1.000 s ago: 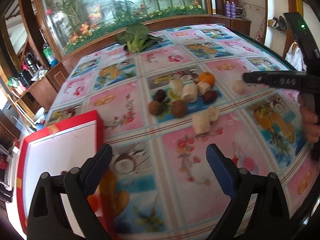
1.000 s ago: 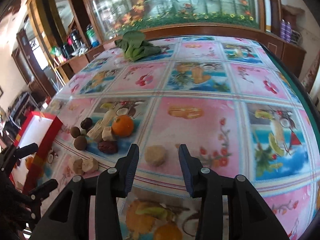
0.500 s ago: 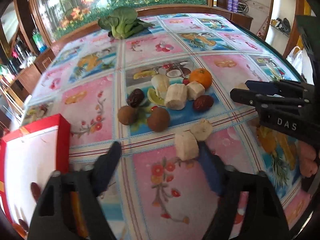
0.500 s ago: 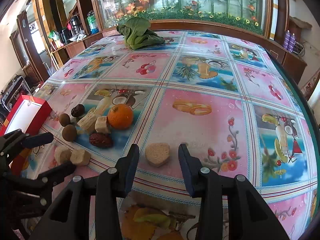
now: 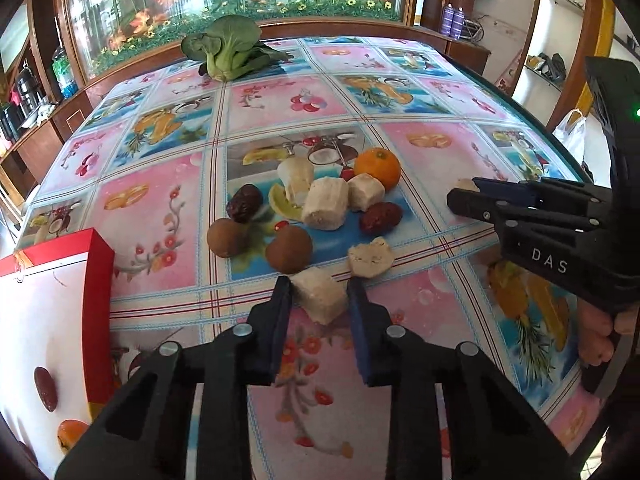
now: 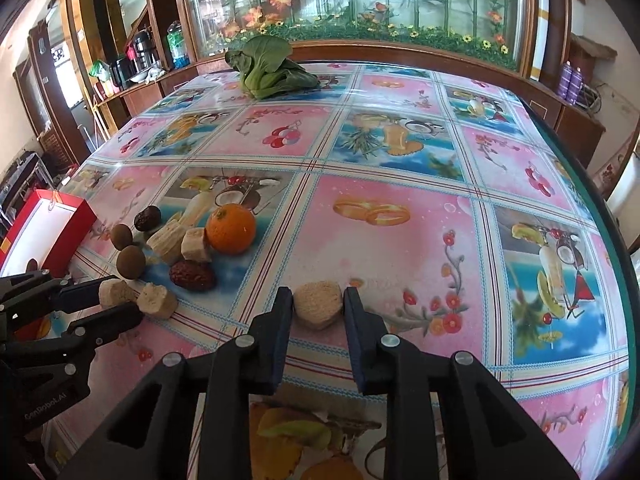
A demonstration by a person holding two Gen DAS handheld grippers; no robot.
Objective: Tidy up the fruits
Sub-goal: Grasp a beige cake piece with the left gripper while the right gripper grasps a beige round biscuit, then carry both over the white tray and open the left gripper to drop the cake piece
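My left gripper [image 5: 319,294] is shut on a pale banana chunk [image 5: 319,299] lying on the tablecloth; it also shows in the right wrist view [image 6: 116,293]. My right gripper [image 6: 317,305] is shut on a lone tan banana chunk [image 6: 318,309], also on the cloth. Between them lies the fruit pile: an orange [image 5: 377,168], more banana pieces [image 5: 325,203], two red dates [image 5: 380,218], two brown round fruits [image 5: 289,249]. Another chunk [image 5: 370,257] lies just beyond my left fingers.
A red box [image 5: 44,320] with a white inside stands at the left and holds a date [image 5: 45,389] and an orange fruit [image 5: 71,434]. A green bok choy [image 5: 228,50] lies at the table's far edge. The table's right edge [image 6: 600,216] is close.
My left gripper moved forward from beside the red box to the nearest banana chunk and closed on it. My right gripper advanced slightly and closed on the lone chunk.
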